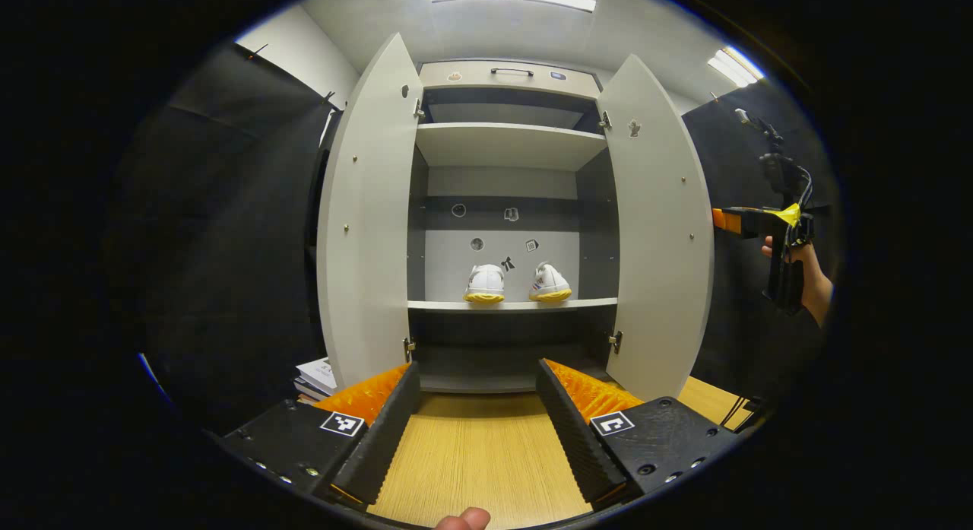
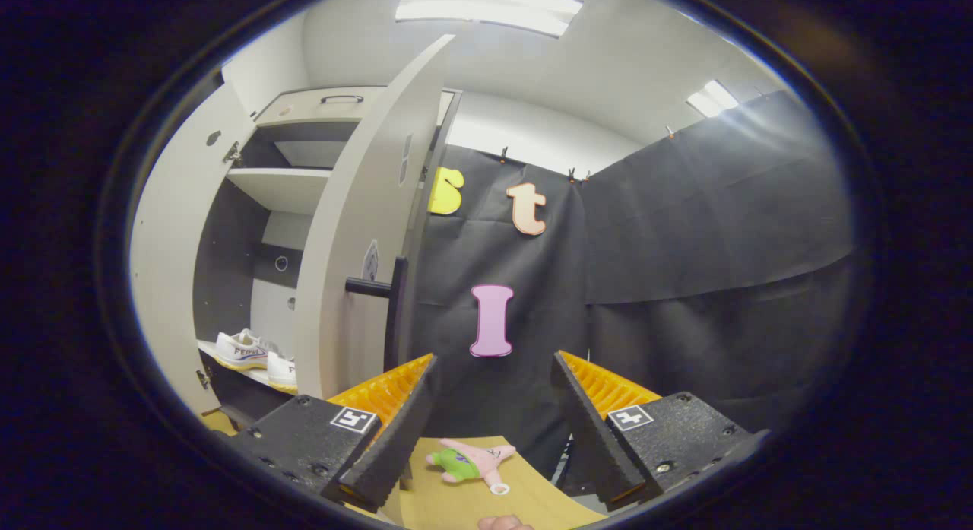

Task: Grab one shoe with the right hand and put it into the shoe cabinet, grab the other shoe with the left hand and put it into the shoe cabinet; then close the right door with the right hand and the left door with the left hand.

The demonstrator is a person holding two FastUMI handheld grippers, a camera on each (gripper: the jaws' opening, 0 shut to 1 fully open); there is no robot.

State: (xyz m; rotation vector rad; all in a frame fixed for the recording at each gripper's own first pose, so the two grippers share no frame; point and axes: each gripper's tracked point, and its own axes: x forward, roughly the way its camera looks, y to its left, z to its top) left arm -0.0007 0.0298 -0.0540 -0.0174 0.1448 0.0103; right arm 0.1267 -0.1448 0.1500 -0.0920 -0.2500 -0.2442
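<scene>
1. Both shoes, one [image 1: 485, 284] and the other [image 1: 549, 282], sit side by side on the cabinet [image 1: 508, 145] shelf, straight ahead of my left gripper [image 1: 479, 412], so I judge the doors are what remains.
2. My left gripper is open and empty, centred between the two doors and well back from them.
3. My right gripper [image 2: 492, 423] is also open, holding nothing.
4. The right door [image 2: 357, 233] stands edge-on just ahead and to the left of my right gripper, its handle [image 2: 378, 288] sticking out toward the gripper's side.
5. The door's long axis is upright, and the right gripper is far nearer it; I'd push leftward.
6. The left door [image 1: 365, 218] lies ahead-left of the left gripper.
</scene>
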